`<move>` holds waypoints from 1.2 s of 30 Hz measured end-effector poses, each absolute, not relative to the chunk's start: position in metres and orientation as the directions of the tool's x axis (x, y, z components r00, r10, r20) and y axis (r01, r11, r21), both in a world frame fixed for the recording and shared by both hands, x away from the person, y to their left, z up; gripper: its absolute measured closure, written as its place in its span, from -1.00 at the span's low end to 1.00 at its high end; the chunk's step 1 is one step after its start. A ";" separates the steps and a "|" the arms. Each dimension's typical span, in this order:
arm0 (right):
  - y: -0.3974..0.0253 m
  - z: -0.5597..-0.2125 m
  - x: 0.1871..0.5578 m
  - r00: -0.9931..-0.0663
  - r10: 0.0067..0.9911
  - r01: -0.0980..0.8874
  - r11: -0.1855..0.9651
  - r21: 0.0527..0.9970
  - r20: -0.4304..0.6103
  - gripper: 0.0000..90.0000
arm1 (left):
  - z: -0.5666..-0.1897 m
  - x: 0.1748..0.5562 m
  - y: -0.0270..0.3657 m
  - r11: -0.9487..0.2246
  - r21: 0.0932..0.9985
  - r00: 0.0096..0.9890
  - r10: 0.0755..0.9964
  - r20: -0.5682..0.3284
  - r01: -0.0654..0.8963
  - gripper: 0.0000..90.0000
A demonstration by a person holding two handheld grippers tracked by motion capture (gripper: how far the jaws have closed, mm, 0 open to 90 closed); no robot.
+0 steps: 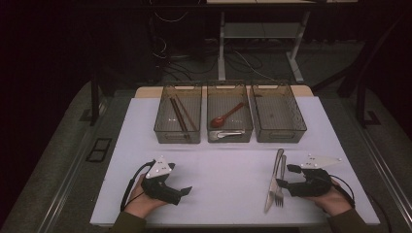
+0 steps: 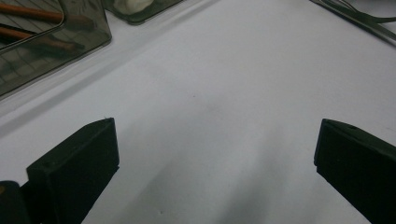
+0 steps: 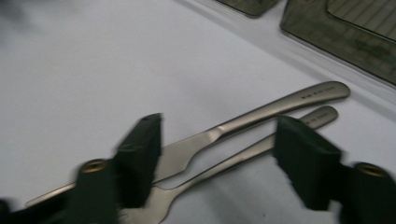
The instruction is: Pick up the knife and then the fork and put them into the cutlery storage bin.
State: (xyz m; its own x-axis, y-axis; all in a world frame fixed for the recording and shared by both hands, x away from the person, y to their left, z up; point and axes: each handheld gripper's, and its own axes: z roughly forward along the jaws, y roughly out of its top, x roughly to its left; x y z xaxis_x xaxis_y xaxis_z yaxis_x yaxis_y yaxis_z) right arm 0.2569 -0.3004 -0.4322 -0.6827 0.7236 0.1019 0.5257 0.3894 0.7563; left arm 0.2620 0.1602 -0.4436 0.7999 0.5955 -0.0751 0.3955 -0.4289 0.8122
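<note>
Right gripper (image 1: 283,183) positioned at the knife (image 1: 273,180) and fork (image 1: 281,180); left gripper (image 1: 187,191) idle over the white table (image 1: 228,165).

In the right gripper view, the jaws are spread, one on each side of the knife (image 3: 243,122) and fork (image 3: 233,158), which lie side by side on the table, handles toward the bins; contact with either utensil cannot be determined. In the left gripper view, the jaws are spread wide over bare table surface. At the far edge stand three bins: the left bin (image 1: 178,137) holds chopsticks (image 1: 180,116), the middle bin (image 1: 230,138) holds a red spoon (image 1: 226,116), and the right bin (image 1: 278,136) stands beside it.
</note>
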 end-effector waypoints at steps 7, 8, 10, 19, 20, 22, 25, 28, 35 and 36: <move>-0.300 -0.434 0.264 -0.660 0.748 0.552 0.410 0.726 0.079 0.67 | -0.445 0.262 0.159 -0.436 0.809 0.808 0.584 -0.079 0.394 -1.00; -0.300 -0.434 0.265 -0.660 0.747 0.553 0.412 0.724 0.080 0.74 | -0.445 0.262 0.158 -0.439 0.807 0.809 0.583 -0.080 0.396 -1.00; -0.300 -0.435 0.267 -0.668 0.741 0.550 0.428 0.717 0.070 0.89 | -0.446 0.262 0.158 -0.439 0.807 0.809 0.582 -0.080 0.395 -1.00; -0.290 -0.443 0.269 -0.733 0.675 0.536 0.501 0.680 0.081 0.99 | -0.445 0.262 0.157 -0.441 0.807 0.812 0.578 -0.080 0.393 -1.00; -0.290 -0.444 0.269 -0.736 0.673 0.535 0.505 0.677 0.080 0.99 | -0.445 0.262 0.157 -0.441 0.807 0.813 0.577 -0.080 0.393 -1.00; -0.288 -0.445 0.270 -0.739 0.668 0.538 0.507 0.674 0.088 0.99 | -0.446 0.262 0.157 -0.440 0.806 0.811 0.579 -0.082 0.396 -1.00; -0.287 -0.447 0.270 -0.745 0.661 0.537 0.515 0.668 0.089 0.99 | -0.445 0.262 0.157 -0.440 0.806 0.811 0.579 -0.082 0.395 -1.00; -0.286 -0.447 0.271 -0.744 0.662 0.537 0.512 0.670 0.090 0.99 | -0.445 0.262 0.157 -0.440 0.807 0.812 0.579 -0.081 0.394 -1.00; -0.283 -0.448 0.274 -0.742 0.665 0.533 0.506 0.679 0.087 0.99 | -0.445 0.262 0.156 -0.440 0.806 0.812 0.578 -0.082 0.395 -1.00; -0.282 -0.448 0.275 -0.745 0.662 0.529 0.509 0.679 0.084 0.99 | -0.445 0.262 0.156 -0.440 0.807 0.812 0.578 -0.081 0.394 -1.00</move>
State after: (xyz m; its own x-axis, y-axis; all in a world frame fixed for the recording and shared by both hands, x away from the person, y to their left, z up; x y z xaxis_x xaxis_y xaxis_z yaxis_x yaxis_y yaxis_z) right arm 0.2746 -0.2815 -0.4483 -0.7447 0.6621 0.0838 0.5288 0.5088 0.6793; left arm 0.2621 0.1564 -0.4452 0.8118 0.5783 -0.0809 0.3940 -0.4403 0.8068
